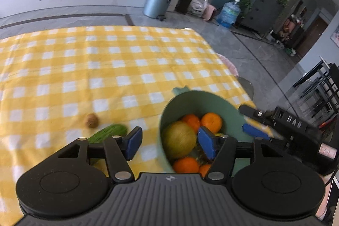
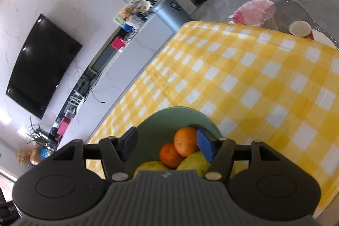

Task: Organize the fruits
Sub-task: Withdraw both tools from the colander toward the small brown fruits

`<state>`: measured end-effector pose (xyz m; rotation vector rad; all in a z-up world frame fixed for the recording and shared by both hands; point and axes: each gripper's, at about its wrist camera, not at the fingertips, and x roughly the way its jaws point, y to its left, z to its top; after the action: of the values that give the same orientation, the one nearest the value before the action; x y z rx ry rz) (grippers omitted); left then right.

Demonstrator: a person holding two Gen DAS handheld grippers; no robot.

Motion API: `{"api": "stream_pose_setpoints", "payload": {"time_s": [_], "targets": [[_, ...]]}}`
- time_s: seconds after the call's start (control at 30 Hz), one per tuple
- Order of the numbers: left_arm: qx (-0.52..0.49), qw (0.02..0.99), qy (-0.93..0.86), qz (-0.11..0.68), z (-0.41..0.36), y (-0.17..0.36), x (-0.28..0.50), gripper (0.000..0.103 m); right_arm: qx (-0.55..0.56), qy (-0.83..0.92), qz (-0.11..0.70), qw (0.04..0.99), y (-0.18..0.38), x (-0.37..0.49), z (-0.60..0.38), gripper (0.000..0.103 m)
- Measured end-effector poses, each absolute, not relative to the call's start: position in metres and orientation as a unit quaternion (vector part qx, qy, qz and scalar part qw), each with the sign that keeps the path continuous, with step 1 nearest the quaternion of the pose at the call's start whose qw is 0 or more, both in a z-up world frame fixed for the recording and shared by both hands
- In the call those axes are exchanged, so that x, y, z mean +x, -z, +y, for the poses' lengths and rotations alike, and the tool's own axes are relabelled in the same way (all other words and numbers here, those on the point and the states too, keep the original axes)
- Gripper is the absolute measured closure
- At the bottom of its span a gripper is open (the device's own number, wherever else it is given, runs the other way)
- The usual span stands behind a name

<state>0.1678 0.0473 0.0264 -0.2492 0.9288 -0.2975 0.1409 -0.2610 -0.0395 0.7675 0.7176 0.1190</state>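
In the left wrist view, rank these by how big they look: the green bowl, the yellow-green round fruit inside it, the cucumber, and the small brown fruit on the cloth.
1. green bowl
2. yellow-green round fruit
3. cucumber, partly hidden by the left gripper, so its rank is unsure
4. small brown fruit

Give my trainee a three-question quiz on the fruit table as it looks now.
1. True or false: the green bowl holds several oranges.
2. Which lies on the yellow checked cloth outside the bowl? A) cucumber B) banana C) strawberry
3. Fill in: the small brown fruit lies just beyond the ____.

Key: 1 true; 2 A; 3 cucumber.
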Motion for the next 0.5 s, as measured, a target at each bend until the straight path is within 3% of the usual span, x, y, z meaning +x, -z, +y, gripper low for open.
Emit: {"api": "stream_pose_setpoints", "payload": {"time_s": [0.27,0.4,0.5], "targets": [[-0.084,0.873,0.122,0.465,0.054,-0.034,0.142,0.029,0.286,-0.096,0.34,0.891,0.011,0.138,-0.228,0.042],[-0.081,0.882,0.112,0.45,0.068,-0.045,0.119,0.023,0.266,-0.11,0.339,0.896,0.0,0.132,-0.211,0.042],[-0.08,0.89,0.093,0.44,0.085,-0.05,0.103,0.021,0.254,-0.13,0.339,0.896,-0.008,0.125,-0.197,0.049]]}}
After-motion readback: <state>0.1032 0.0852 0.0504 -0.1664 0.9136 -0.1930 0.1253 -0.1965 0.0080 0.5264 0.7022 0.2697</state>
